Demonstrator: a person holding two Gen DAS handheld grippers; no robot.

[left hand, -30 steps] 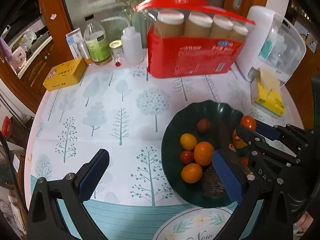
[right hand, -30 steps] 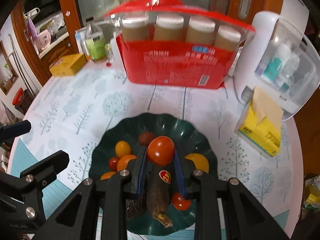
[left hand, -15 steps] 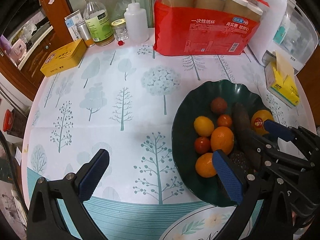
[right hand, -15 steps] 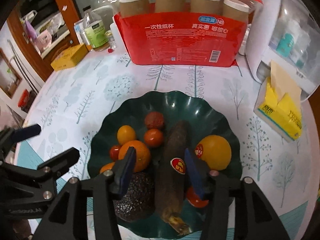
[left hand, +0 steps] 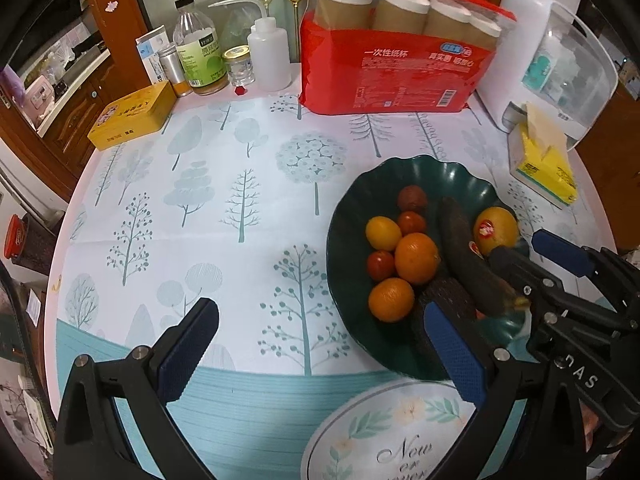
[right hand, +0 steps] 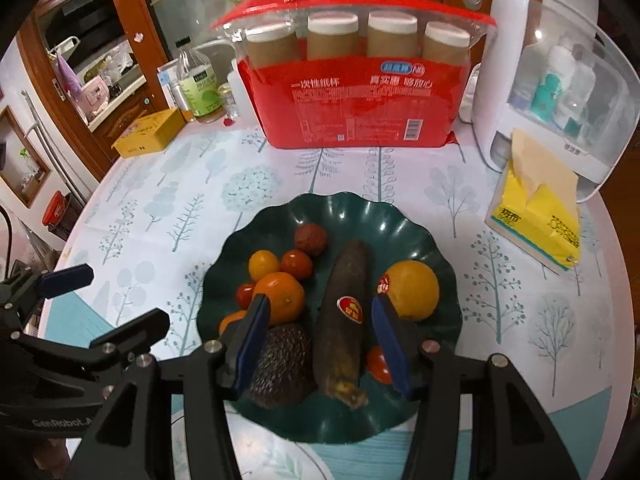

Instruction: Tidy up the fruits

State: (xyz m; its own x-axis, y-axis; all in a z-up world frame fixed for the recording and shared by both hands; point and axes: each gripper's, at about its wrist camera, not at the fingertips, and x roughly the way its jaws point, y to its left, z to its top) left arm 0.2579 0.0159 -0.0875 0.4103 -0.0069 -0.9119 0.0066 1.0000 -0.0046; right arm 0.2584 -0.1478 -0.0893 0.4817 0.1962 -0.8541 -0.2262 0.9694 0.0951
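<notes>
— Left side first?
— Left gripper point(left hand: 318, 354) tilted steeply down over the tree-print tablecloth point(left hand: 240, 184), just beside the near-left rim of the dark green plate point(left hand: 340, 236). Jaws spread wide, nothing between the blue pads, only cloth below.
— And farther right?
— Right gripper point(right hand: 324, 340) angled down the same way over the near half of the plate. Jaws have just been opening; now parted about halfway. Straddling the near end of the dark banana point(right hand: 344, 316) and part of the avocado point(right hand: 282, 364), pads apart from both, gripping nothing.
— Fruit?
— All lying in the plate. From the left: small orange point(right hand: 230, 322) half hidden behind a finger, red tomato point(right hand: 245, 294), big orange point(right hand: 282, 298), yellow tomato point(right hand: 263, 266), another red tomato point(right hand: 296, 264), dark red fruit point(right hand: 311, 239) at the far side. Then banana lengthwise in the middle, stickered yellow-orange fruit point(right hand: 412, 290) to its right, one more red tomato point(right hand: 378, 364) near the right finger.
— Beyond the plate?
— Yellow tin point(left hand: 134, 114) far left, red pack of paper cups point(right hand: 356, 100) at the back, yellow tissue box point(right hand: 536, 216) on the right.
</notes>
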